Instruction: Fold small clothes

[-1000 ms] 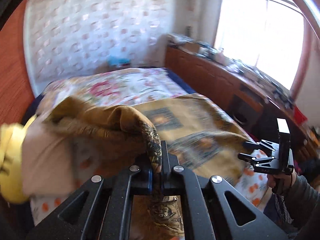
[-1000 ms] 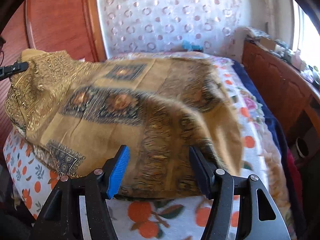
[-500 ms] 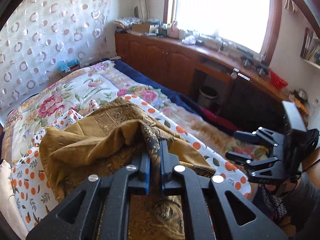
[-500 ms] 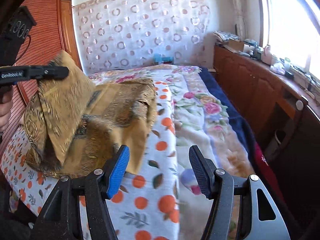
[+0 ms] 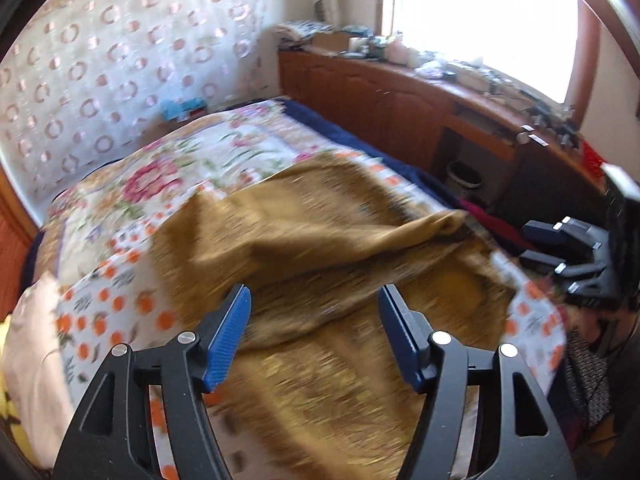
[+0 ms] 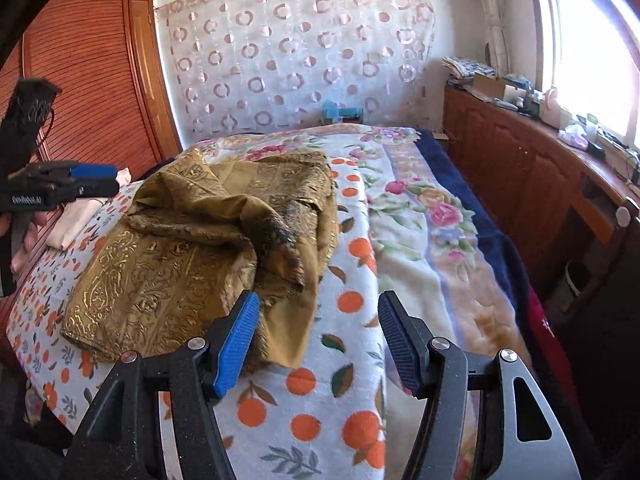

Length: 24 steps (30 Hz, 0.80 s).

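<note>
The left gripper (image 5: 314, 334) hangs with jaws wide apart, empty, over the golden cloth (image 6: 208, 248); the right gripper (image 6: 316, 338) gapes too, just beside its near hem. The cloth lies rumpled on the orange-print blanket (image 6: 320, 412) — best to pinch two corners and draw them taut before folding.

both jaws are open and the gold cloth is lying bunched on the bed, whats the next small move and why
Probably bring the right gripper down to the gold cloth's near corner, just ahead of its blue pad, and close on it. Both grippers' jaws stand open and hold nothing; the left gripper hovers above the cloth. The cloth lies rumpled in a heap on the orange-print blanket, so an edge needs pulling out flat before any fold.
</note>
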Available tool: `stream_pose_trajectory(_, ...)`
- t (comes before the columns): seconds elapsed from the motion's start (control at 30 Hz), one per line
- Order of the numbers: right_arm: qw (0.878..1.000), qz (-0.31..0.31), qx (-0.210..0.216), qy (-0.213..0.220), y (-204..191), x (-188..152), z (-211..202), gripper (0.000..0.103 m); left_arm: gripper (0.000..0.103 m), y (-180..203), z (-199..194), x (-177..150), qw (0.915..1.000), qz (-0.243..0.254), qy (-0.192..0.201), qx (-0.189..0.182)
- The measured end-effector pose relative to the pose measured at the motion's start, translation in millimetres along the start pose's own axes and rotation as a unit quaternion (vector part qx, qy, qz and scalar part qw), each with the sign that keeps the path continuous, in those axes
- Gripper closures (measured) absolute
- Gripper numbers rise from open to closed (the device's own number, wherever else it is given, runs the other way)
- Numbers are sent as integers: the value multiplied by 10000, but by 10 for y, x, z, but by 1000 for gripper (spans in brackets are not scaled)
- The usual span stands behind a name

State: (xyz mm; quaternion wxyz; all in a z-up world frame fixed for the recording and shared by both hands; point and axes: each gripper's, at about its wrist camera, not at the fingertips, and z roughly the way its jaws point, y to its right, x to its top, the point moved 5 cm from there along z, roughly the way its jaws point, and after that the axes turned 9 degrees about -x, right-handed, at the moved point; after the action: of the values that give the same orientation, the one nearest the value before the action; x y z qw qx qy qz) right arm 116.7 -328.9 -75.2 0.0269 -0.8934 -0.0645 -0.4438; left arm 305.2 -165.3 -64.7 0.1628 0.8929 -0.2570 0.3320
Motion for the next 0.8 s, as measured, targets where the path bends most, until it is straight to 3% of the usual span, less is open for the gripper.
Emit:
stream_pose_trajectory(0.27, 9985, -402, 353, -79, -407, 299, 302, 39, 36, -661, -123, -411, 9983, -558, -5, 193)
stream_pose_trajectory(0.5, 9917, -898, 914, -141, -1104, 692, 658, 39, 36, -1004, -116, -517, 9981, -420, 39, 441)
stream_pose_trajectory(0.67, 9843, -950, 1430, -421, -1494, 852, 986, 39, 36, -1278, -117, -632, 9971, -686, 210, 255)
stream_pose_trajectory(0.8, 9819, -1281, 1315, -459, -1668, 911, 1203, 39, 36, -1381, -134, -697, 9964, -768, 330, 167)
